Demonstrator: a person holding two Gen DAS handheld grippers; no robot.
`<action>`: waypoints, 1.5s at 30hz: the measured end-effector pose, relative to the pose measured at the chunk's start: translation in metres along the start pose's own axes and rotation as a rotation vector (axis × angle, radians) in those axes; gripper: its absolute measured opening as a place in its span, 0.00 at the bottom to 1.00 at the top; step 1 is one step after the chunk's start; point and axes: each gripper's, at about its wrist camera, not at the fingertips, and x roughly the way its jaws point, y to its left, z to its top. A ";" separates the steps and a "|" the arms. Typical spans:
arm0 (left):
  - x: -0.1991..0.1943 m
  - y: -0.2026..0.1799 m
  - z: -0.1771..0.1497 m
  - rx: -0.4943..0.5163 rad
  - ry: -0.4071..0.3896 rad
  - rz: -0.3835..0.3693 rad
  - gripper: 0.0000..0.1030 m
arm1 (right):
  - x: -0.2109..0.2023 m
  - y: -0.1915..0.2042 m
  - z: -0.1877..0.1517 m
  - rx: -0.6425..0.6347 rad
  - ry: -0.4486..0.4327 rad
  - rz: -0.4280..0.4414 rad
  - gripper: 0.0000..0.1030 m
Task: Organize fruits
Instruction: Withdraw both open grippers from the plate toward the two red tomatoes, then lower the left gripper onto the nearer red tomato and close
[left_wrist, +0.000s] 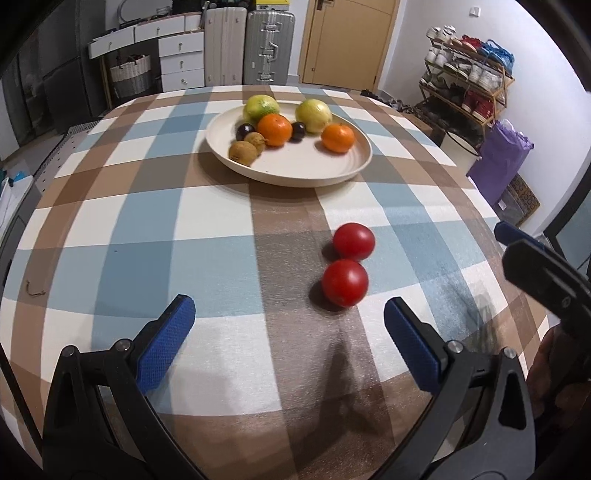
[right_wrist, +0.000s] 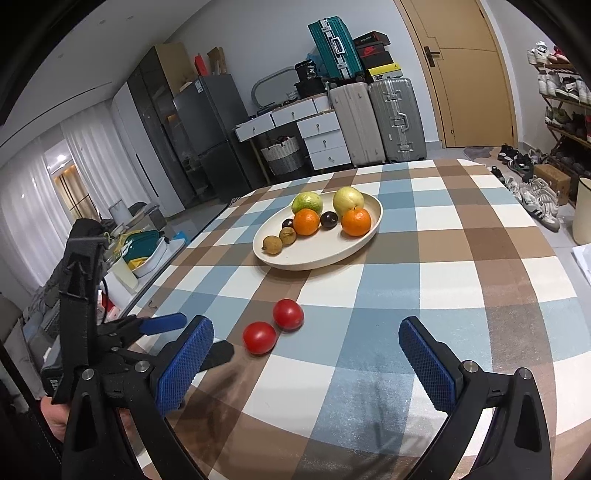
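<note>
Left wrist view: plate already holds citrus and small fruit; two tomatoes wait near the counter's front edge. Left gripper and right gripper both have jaws apart, empty.

Even, fairly bright overhead light throws soft short shadows under the plate and tomatoes, the checked tablecloth bows hard toward dark vignetted corners, and far clutter looks slightly soft.

place: home, lived-in entry/dining room | table with checked cloth | suitcases stacked by wooden door | shoe rack full of sneakers | fridge | white drawers | woven basket | curtains
</note>
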 end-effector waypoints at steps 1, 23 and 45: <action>0.003 -0.002 0.001 0.006 0.005 0.000 0.99 | 0.000 -0.001 0.000 0.003 -0.002 0.003 0.99; 0.034 -0.025 0.014 0.075 0.035 -0.069 0.74 | 0.007 -0.023 -0.001 0.034 0.013 0.029 0.99; 0.008 0.017 0.002 -0.016 0.003 -0.204 0.26 | 0.024 -0.017 0.003 0.027 0.068 0.015 0.99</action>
